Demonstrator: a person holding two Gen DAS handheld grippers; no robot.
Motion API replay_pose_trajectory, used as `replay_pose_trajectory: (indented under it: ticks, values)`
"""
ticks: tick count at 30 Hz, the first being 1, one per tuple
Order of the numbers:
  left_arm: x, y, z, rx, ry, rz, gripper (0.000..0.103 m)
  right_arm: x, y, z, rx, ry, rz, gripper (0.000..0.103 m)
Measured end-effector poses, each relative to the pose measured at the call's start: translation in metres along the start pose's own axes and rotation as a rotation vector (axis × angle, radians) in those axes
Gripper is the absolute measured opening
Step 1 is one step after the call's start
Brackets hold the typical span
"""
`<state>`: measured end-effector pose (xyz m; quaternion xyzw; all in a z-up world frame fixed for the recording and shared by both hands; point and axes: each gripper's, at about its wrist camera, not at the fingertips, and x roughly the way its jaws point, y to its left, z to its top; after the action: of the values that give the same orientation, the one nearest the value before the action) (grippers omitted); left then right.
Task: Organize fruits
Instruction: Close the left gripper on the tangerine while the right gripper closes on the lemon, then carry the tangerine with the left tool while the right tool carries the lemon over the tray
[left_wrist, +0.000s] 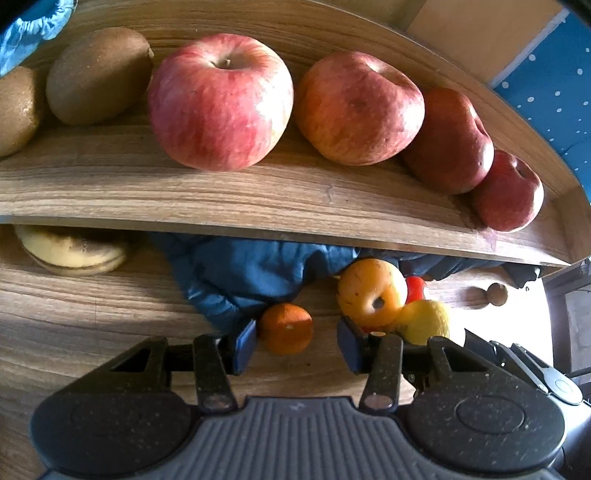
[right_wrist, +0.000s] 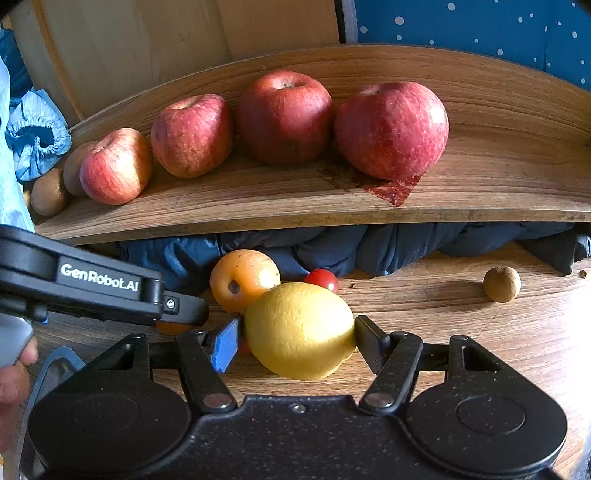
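Note:
My left gripper (left_wrist: 297, 345) stands open on the lower wooden surface, with a small tangerine (left_wrist: 286, 328) between its fingers, close to the left pad. My right gripper (right_wrist: 297, 343) is shut on a yellow lemon (right_wrist: 299, 330) that rests on the wood, with a pad on each side. Behind the lemon lie an orange round fruit (right_wrist: 242, 278) and a cherry tomato (right_wrist: 323, 279). On the upper shelf (left_wrist: 184, 195) several red apples (left_wrist: 221, 103) stand in a row, with two kiwis (left_wrist: 98, 74) at their left end.
A crumpled dark blue cloth (right_wrist: 369, 247) fills the space under the shelf. A banana (left_wrist: 72, 251) lies at the far left under the shelf edge. A small brown round fruit (right_wrist: 501, 284) sits alone to the right. A hand (right_wrist: 14, 373) holds the left gripper's body (right_wrist: 99, 280).

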<state>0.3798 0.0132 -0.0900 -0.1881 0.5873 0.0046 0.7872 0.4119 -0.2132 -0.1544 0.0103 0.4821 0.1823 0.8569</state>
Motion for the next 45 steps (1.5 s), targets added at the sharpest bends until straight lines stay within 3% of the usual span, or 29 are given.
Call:
replay_pose_trajectory:
  ticks: [6, 11, 26, 45]
  values:
    - [0.002, -0.002, -0.004, 0.003, -0.010, 0.014, 0.037, -0.001, -0.003, 0.000, 0.008, -0.002, 0.005, 0.068]
    - [0.011, -0.003, -0.010, -0.009, -0.022, 0.013, 0.035, -0.002, -0.004, -0.001, 0.011, -0.008, 0.006, 0.067]
    - [0.011, -0.017, -0.026, 0.023, -0.013, -0.009, 0.034, -0.011, -0.010, -0.012, 0.048, -0.021, 0.005, 0.066]
    - [-0.007, -0.046, -0.057, 0.093, -0.012, -0.036, 0.034, -0.059, -0.010, -0.043, 0.044, -0.066, 0.025, 0.066]
